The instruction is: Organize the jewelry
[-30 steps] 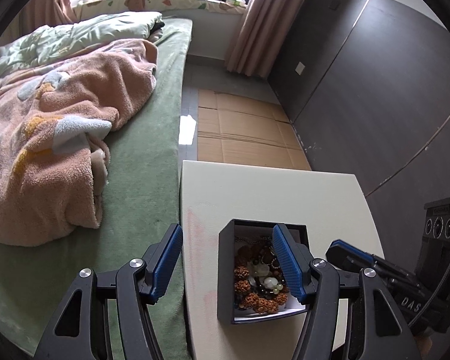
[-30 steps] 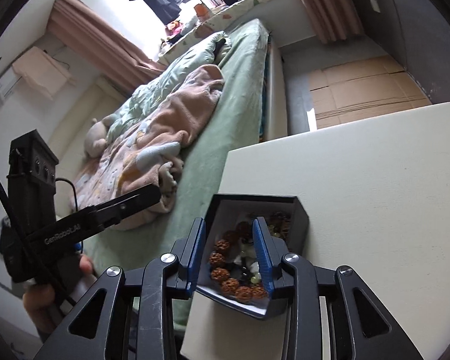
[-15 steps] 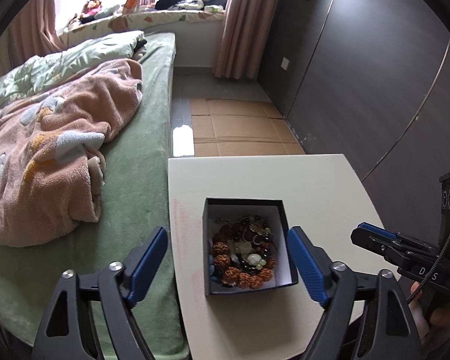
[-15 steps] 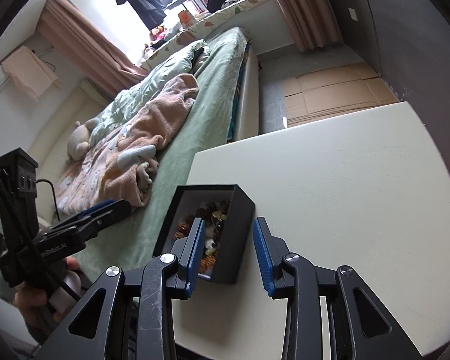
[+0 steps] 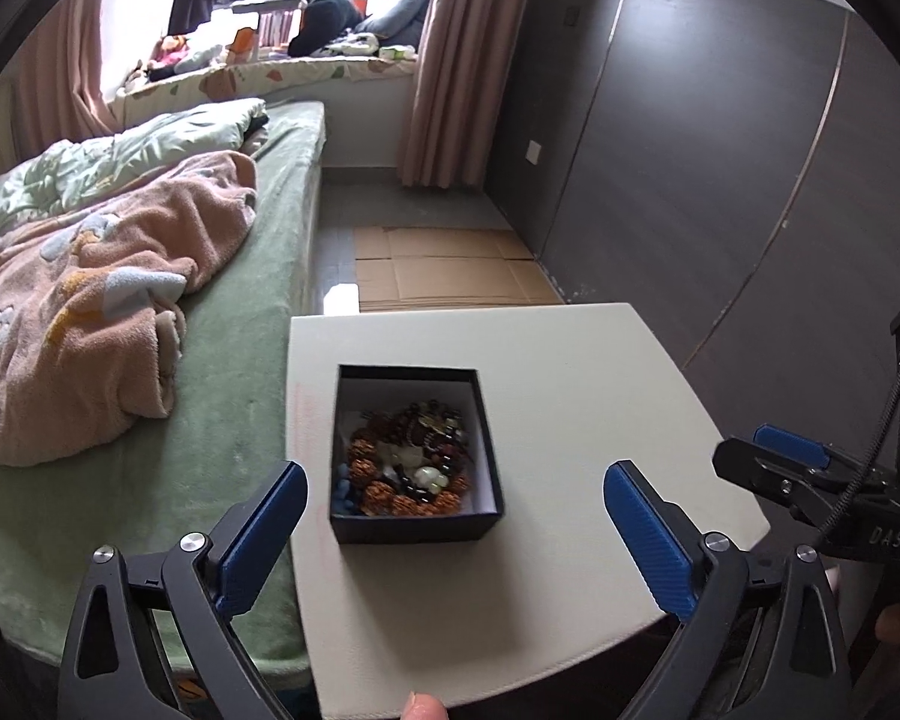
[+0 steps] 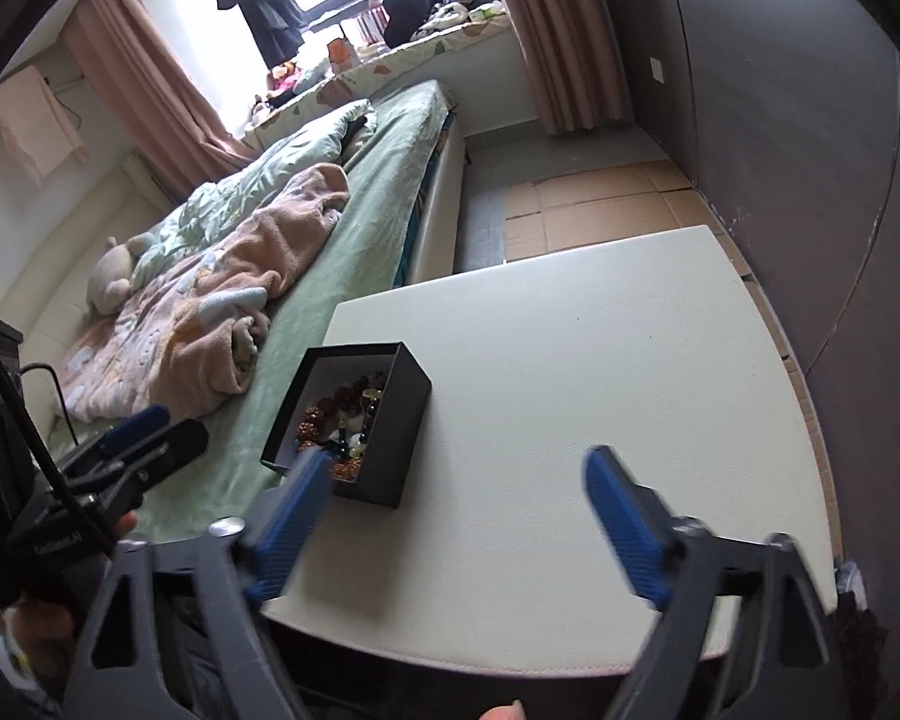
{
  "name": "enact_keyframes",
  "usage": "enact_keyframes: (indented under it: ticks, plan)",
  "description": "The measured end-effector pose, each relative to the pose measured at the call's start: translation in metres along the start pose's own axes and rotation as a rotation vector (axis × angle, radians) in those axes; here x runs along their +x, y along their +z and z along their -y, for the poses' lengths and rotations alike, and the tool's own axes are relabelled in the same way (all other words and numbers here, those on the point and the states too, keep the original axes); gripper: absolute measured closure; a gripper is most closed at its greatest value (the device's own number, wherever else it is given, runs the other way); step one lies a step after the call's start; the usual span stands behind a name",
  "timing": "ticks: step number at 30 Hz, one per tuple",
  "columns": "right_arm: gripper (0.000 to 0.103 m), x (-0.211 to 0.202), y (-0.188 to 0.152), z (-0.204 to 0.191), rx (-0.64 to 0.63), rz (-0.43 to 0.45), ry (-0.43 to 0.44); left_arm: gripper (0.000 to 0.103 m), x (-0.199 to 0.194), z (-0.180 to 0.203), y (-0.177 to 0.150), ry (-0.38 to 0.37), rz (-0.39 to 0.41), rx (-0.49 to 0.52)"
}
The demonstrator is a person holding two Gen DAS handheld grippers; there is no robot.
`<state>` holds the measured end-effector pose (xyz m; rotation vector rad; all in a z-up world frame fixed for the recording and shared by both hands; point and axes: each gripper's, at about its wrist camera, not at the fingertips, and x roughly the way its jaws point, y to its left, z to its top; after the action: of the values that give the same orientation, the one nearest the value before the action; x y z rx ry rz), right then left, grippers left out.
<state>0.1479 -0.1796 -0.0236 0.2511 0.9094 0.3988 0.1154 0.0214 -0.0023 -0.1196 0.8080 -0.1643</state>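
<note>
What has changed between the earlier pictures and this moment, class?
Both claws have pulled back from the black box and opened: the left claw no longer straddles it, and the right claw widened from nearly closed. Neither holds anything. The box, with its beaded jewelry, stays on the white table.

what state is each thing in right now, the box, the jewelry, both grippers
black box: lidless, upright on the white table, near the bed-side edge
beaded jewelry: heaped inside the box
left gripper: open, holding nothing
right gripper: open, holding nothing
</note>
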Motion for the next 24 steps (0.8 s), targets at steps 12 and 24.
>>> enact_keyframes:
  ticks: [12, 24]
  plan:
    - [0.0, -0.038, -0.022, -0.019, -0.064, 0.057, -0.131, 0.003, -0.027, 0.006, -0.014, 0.018, 0.083, -0.027]
    - [0.0, -0.048, -0.044, -0.015, -0.052, 0.045, -0.099, 0.003, -0.032, 0.004, -0.017, 0.034, 0.1, -0.031]
